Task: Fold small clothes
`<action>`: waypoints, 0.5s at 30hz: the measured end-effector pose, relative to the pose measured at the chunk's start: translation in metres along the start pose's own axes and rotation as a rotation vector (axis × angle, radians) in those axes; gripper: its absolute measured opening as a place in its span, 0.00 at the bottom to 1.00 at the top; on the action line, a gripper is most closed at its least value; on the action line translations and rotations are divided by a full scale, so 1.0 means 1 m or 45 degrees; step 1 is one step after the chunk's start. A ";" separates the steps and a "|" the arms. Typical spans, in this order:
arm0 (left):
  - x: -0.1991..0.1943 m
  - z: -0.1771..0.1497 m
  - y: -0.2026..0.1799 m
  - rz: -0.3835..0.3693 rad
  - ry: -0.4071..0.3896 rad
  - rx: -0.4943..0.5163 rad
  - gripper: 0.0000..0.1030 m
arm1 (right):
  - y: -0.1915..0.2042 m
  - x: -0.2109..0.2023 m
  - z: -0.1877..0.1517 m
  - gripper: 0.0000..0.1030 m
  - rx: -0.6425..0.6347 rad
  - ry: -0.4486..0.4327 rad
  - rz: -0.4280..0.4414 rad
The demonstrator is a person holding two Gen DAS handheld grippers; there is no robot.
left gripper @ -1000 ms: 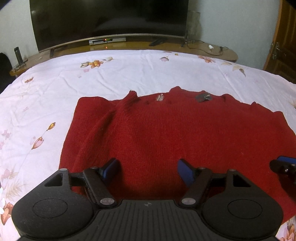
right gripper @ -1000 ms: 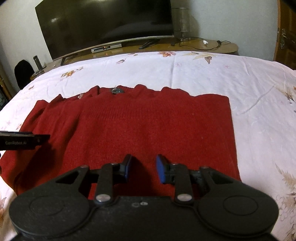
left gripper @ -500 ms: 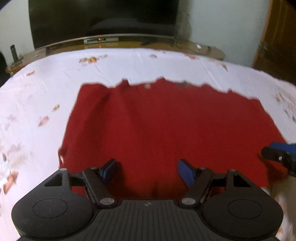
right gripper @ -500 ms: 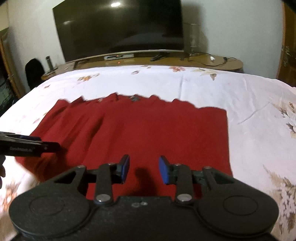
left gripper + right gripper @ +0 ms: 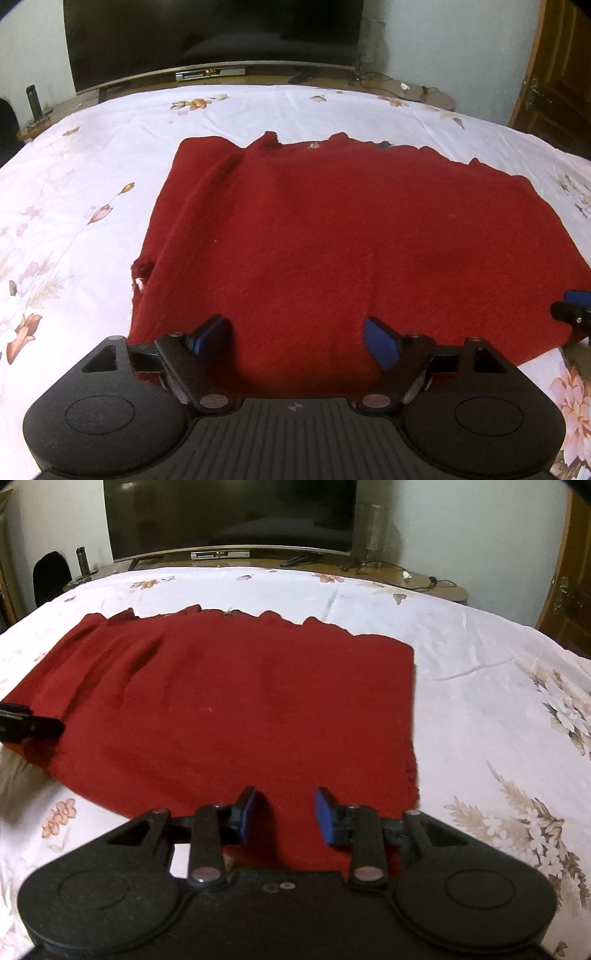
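The left gripper is spread wide and holds nothing, and the right gripper is spread a little, also with nothing in it. Both hang over the near edge of the red sweater, which lies flat on the flowery bed. The sweater looks soft, light and floppy, so I would pinch its near corners.

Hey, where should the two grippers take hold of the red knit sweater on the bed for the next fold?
Probably the near hem of the red knit sweater, one corner each. That edge lies flat and straight just before the open left gripper and open right gripper, so slide a finger under from the near side. The far edge is bumpy and out of easy reach.
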State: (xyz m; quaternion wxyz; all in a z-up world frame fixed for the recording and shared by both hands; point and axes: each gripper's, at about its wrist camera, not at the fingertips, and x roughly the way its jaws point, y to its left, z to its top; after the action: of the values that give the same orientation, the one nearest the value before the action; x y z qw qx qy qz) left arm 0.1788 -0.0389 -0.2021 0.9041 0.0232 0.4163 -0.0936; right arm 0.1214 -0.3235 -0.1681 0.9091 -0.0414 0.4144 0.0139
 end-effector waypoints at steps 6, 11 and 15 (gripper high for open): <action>-0.010 -0.004 0.016 0.057 0.009 -0.018 0.79 | -0.015 -0.007 -0.009 0.32 0.057 -0.007 -0.022; -0.033 -0.005 0.018 0.120 -0.057 0.012 0.79 | -0.021 -0.028 -0.003 0.36 0.156 -0.034 0.030; -0.038 -0.007 0.031 0.188 -0.074 -0.048 0.79 | -0.030 -0.039 -0.002 0.50 0.198 -0.083 -0.025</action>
State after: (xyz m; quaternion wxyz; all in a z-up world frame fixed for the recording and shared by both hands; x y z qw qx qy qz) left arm 0.1552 -0.0018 -0.1796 0.9206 0.0339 0.3886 -0.0196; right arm 0.0961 -0.3531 -0.1382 0.9227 0.0258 0.3838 -0.0259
